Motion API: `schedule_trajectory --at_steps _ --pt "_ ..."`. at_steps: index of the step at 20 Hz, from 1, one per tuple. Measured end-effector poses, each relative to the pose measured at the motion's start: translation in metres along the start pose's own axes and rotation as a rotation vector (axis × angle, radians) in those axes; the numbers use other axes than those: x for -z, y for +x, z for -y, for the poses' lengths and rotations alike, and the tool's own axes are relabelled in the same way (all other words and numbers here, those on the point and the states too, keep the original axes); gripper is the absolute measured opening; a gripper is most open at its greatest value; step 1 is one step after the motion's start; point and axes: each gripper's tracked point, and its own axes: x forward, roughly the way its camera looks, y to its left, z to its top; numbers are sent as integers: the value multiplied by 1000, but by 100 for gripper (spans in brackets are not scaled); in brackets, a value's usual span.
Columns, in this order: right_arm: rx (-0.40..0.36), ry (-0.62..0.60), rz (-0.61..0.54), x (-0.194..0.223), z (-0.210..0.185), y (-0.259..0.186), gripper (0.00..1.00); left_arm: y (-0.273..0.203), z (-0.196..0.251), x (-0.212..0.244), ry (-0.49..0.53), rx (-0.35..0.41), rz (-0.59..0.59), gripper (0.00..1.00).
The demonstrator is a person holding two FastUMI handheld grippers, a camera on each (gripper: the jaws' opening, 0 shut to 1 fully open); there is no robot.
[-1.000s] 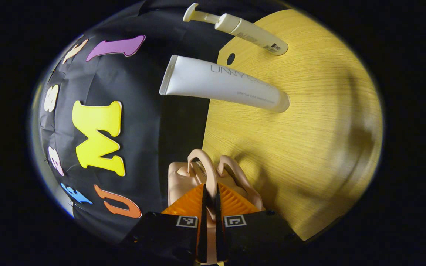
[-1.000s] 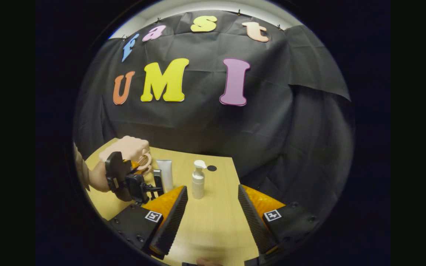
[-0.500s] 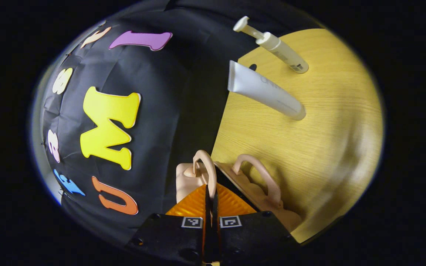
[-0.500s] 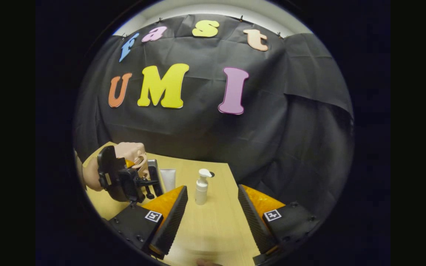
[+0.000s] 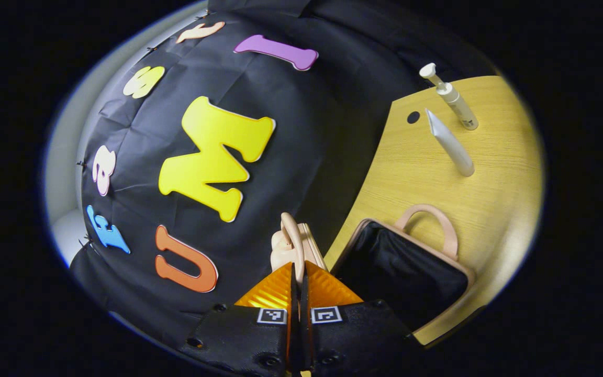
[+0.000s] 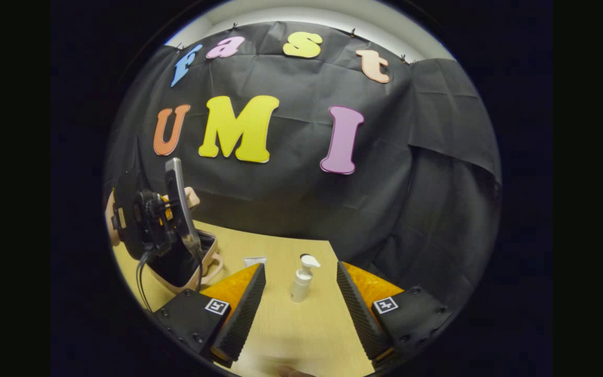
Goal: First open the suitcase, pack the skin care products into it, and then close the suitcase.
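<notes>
Left claw (image 5: pixel 297 272) is clamped on the handle (image 5: pixel 292 238) of the suitcase lid (image 5: pixel 301 246), held upright. Right claw (image 6: pixel 301 293) hangs spread wide above the surface (image 6: pixel 301 335). Suitcase (image 5: pixel 411 272) lies open at the surface's edge; tube (image 5: pixel 450 144) and pump bottle (image 5: pixel 450 97) stand near its far corner.

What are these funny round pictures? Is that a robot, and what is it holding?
No robot: a person holds a two-finger grabber in each hand, and a small camera rides on each one. That is why each picture is round and shows two fingers at the bottom.

In the left gripper view, the left gripper has its jaws shut on the handle of a pink suitcase lid, lifting it. The suitcase lies open on the wooden table, dark inside.

In the right gripper view, the right gripper is open and holds nothing. A pump bottle stands ahead of it. A white tube stands beside the bottle.
</notes>
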Motion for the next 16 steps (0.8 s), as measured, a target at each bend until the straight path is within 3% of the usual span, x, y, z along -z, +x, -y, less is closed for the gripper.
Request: schedule_trajectory --at_steps 7,10,16 --pt "-53 -21 -2 -18 -79 -3 81 -8 -82 91 -140 -68 -10 2" --pt "-68 -41 -18 -16 -109 -8 81 -3 -97 133 -225 -66 3 2" --pt "-63 -78 -44 -15 -155 -19 81 9 -111 227 -300 -38 -8 2"
